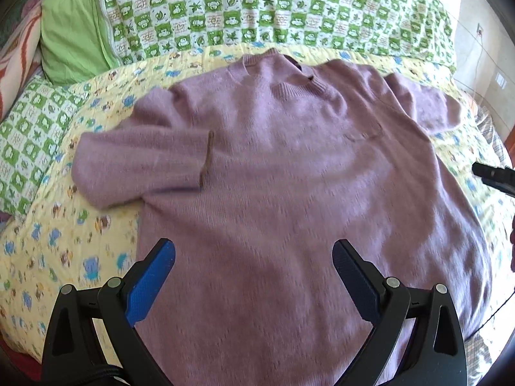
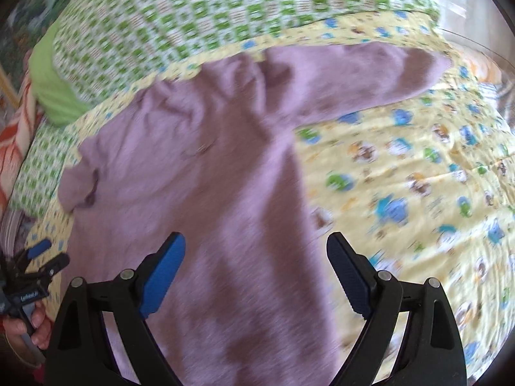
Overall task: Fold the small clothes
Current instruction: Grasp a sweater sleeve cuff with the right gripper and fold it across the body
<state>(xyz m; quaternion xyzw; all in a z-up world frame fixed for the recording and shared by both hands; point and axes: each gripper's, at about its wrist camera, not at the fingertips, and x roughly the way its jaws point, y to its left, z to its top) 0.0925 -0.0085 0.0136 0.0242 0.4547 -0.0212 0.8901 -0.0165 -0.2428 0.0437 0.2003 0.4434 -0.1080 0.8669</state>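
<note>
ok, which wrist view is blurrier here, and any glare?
Right wrist: heavy motion smear over the mauve knit sweater and yellow cartoon-print quilt. Left wrist: mostly sharp, mild softness low on the sweater, blown-out highlight at top right; strong fisheye bend in both.

Small white lettering is borne by the left gripper (image 2: 48, 254); blur leaves it unreadable. No other text is seen.
</note>
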